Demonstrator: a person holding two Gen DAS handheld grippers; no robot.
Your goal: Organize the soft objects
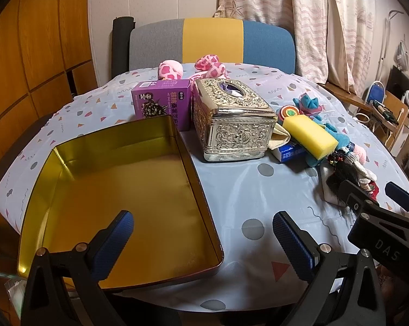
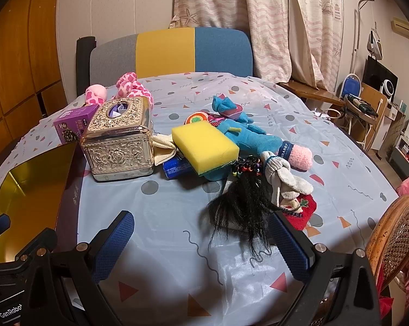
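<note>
The left gripper (image 1: 203, 240) hangs wide apart and empty above the near right corner of the open gold tin (image 1: 117, 198), which sits bare inside at 9 o'clock on the surface (image 1: 247, 190). The right gripper (image 2: 204, 241) is also spread wide and holds nothing; its right finger (image 2: 288, 240) is just beside the black wig (image 2: 242, 203). The soft things lie heaped at 1 o'clock from the tin: a yellow sponge (image 2: 205, 146) resting on a blue plush toy (image 2: 247, 133), a pink sock (image 2: 300, 157), a grey sock (image 2: 285, 179) and a red cloth (image 2: 304, 209). A silver tissue box (image 2: 120, 141) stands between tin and heap, a purple carton (image 1: 162, 103) beside it, pink spotted plush (image 1: 207, 66) behind.
</note>
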